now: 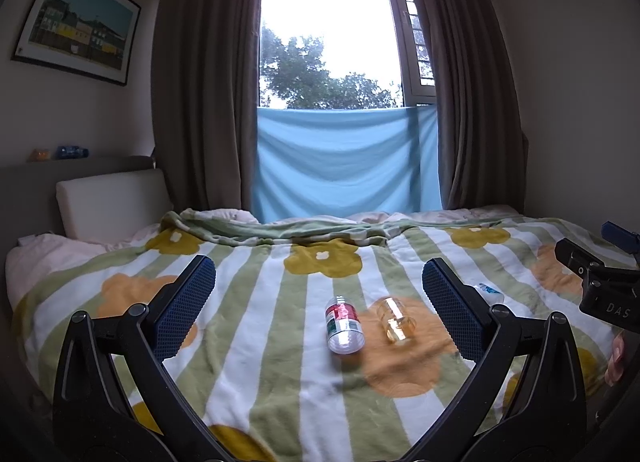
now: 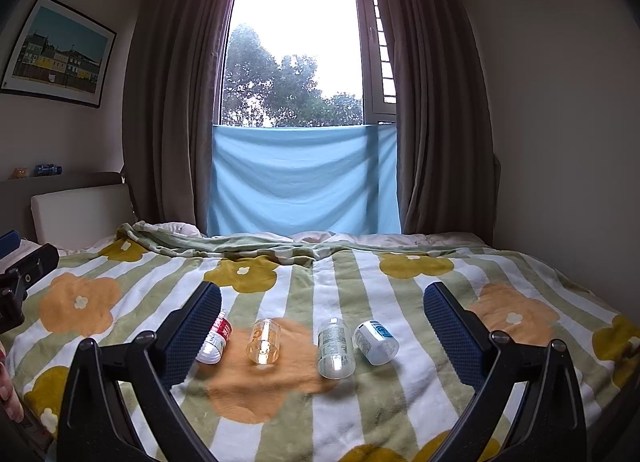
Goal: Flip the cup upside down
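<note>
Left tongs (image 1: 319, 304): spread wide and empty, hanging above the bed with the red-labelled cup and the amber cup framed in the gap between the blue pads.
Right tongs (image 2: 322, 332): also spread wide, holding nothing, aimed at the row of four cups in the lower middle of the right wrist view.
Cups: all four lie on their sides on the blanket (image 2: 360, 414), mouths toward the camera. From frame left to right: red-labelled cup (image 2: 216, 340), partly behind the left pad; amber cup (image 2: 265, 341); clear cup (image 2: 335, 348); white-and-blue cup (image 2: 375, 342), just beside the clear one.
Step in hand: picking a cup and closing in; nothing is gripped yet.
Doing it well: I judge it best to close the pads across the cup's side wall near mid-body, lift clear of the fabric, roll the wrist until the mouth faces down, then set it flat before letting go.
In the way: the clear and white-and-blue cups sit close together, so a pad may nudge the neighbour. The soft, plush blanket may let a cup roll or settle tilted.
Around: grey curtains (image 2: 168, 110), a blue cloth (image 2: 304, 178) across the lower window, a framed picture (image 2: 56, 50) at upper left, a white pillow (image 2: 80, 214) at the headboard.
</note>
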Motion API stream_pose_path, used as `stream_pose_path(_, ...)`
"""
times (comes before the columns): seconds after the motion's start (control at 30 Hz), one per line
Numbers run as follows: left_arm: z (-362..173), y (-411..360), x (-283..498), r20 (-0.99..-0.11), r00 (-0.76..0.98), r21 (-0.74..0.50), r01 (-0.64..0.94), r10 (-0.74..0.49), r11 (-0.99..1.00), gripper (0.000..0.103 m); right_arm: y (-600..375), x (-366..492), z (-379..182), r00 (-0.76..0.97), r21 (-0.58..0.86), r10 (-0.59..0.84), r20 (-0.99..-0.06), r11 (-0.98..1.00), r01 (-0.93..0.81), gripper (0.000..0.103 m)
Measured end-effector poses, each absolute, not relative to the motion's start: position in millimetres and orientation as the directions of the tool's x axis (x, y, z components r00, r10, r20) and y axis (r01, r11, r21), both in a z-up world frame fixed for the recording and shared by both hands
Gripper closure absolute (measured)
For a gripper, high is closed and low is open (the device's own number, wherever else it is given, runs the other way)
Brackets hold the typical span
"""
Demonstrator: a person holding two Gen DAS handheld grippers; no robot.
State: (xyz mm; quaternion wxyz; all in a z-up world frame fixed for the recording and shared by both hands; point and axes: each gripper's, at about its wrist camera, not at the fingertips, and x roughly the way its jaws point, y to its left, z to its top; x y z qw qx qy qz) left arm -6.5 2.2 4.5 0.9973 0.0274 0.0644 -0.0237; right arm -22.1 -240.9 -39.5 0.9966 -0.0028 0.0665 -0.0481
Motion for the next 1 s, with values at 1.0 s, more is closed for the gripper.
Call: stream_pose_path(1.0,-7.0,10.9,6.2,-0.172,0.984,0.037,0.043,-0.036,0.998,0.000,-230.6,5.5,-57.8,0.975,-0.020,-0.076,-0.211,0.997,0.073,0.002)
